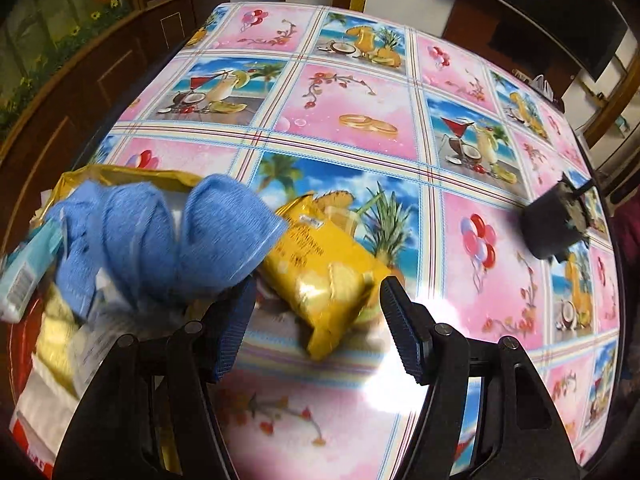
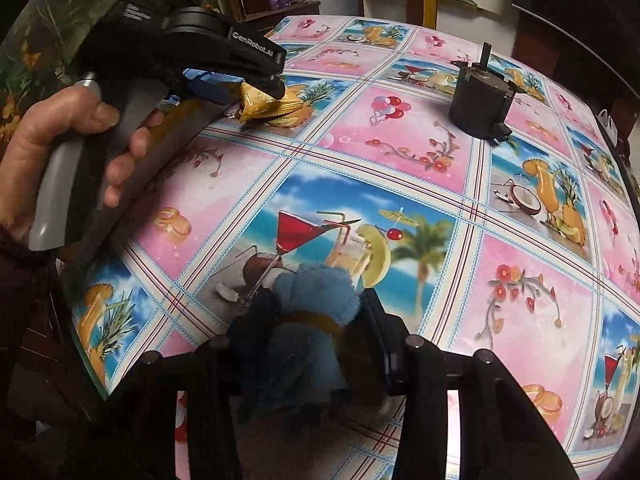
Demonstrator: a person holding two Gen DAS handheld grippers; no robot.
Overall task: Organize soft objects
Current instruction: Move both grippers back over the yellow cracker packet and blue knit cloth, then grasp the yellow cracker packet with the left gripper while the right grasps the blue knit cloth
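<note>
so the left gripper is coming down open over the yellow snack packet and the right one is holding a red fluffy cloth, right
Not quite: the fluffy cloth between the right gripper's fingers is blue, not red, as the right wrist view shows. The rest holds: the left gripper stands open over the yellow snack packet.
</note>
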